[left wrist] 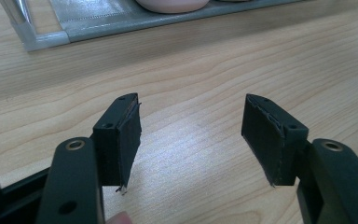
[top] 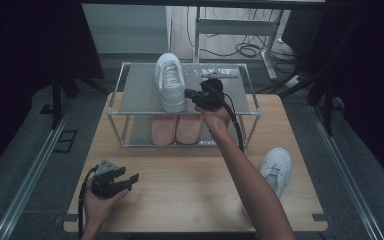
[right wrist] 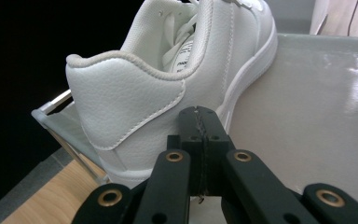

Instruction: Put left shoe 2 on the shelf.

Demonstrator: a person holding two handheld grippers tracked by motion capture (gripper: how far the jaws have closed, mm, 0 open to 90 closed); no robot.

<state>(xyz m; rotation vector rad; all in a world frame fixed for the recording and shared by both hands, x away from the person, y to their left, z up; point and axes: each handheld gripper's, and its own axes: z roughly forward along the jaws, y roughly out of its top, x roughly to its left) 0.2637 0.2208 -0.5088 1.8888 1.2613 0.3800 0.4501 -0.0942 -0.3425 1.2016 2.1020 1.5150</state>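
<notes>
A white sneaker (top: pixel 170 81) stands on the top shelf of a metal shoe rack (top: pixel 139 95), toe pointing away. My right gripper (top: pixel 189 94) is shut with nothing between its jaws, its tip right beside the sneaker's heel (right wrist: pixel 121 112). The right gripper (right wrist: pixel 199 122) shows its two pads pressed together just short of the heel. A second white sneaker (top: pixel 276 168) lies on the wooden table (top: pixel 180 185) at the right. My left gripper (top: pixel 130 179) rests open near the table's front left; its jaws stand wide apart over bare wood, as the left gripper (left wrist: pixel 191 140) view shows.
A pair of pink shoes (top: pixel 175 128) sits on the rack's lower shelf (left wrist: pixel 121 18). The right half of the top shelf (right wrist: pixel 317 116) is bare. Cables and a desk frame (top: pixel 240 30) lie on the floor behind the table.
</notes>
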